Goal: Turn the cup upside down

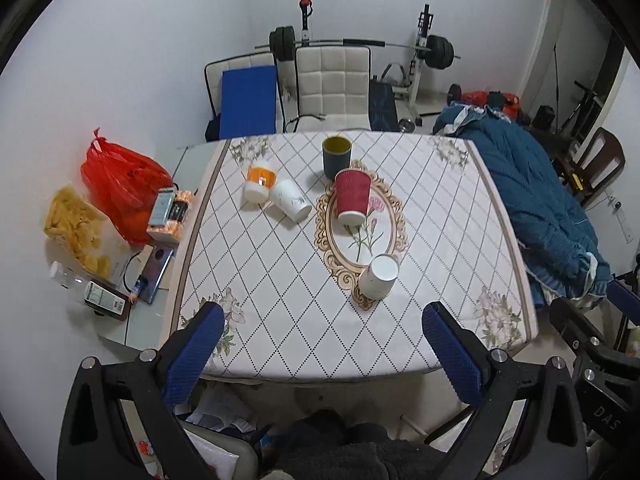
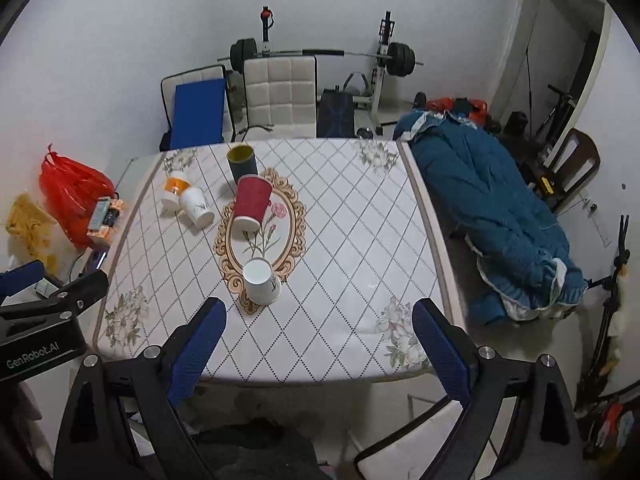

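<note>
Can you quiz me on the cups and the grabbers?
1. How many cups are on the table?
2. True or false: the left gripper holds a cup.
3. Which cup is nearest the right gripper? A red, B white, C dark.

Key
1. Five: dark cup, red cup, orange cup, far white cup, near white cup.
2. False: it is open and empty.
3. B, the near white cup.
</note>
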{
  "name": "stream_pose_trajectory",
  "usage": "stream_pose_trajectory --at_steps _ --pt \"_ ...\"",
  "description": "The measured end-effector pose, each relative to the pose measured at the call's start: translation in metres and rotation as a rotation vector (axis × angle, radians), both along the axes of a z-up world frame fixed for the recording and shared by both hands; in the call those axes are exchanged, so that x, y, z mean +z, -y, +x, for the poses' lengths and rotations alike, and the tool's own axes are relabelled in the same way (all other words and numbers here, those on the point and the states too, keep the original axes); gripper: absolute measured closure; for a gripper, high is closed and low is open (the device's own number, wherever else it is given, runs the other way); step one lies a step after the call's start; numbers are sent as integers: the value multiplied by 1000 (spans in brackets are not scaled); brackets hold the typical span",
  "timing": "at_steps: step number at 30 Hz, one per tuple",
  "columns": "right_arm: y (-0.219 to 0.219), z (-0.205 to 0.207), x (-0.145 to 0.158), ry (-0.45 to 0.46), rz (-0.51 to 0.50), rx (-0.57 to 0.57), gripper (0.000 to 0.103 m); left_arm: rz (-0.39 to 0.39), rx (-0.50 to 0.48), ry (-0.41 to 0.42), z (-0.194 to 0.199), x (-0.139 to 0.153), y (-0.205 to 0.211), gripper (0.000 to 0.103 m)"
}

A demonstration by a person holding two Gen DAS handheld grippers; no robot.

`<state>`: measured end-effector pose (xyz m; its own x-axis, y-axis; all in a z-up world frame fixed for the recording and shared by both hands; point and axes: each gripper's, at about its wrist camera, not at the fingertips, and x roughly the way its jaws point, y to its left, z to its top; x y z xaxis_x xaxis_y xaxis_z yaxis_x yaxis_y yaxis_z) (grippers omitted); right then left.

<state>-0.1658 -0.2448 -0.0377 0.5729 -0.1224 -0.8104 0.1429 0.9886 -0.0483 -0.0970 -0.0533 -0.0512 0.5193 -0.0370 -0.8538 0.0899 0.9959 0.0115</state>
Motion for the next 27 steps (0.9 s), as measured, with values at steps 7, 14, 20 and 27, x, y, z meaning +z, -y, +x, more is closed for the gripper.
stream_pose_trajectory --at_steps 7,14,20,27 --pt "-5 -21 42 37 -15 27 7 -21 5 13 -19 24 -1 2" --pt "-5 -32 60 49 -20 31 7 -15 40 46 -32 36 -7 2" --pt "-3 -34 64 51 -16 38 7 -14 47 34 -35 34 -10 2" --pt "-5 -32 63 41 -7 44 7 -2 39 27 -39 33 -7 2"
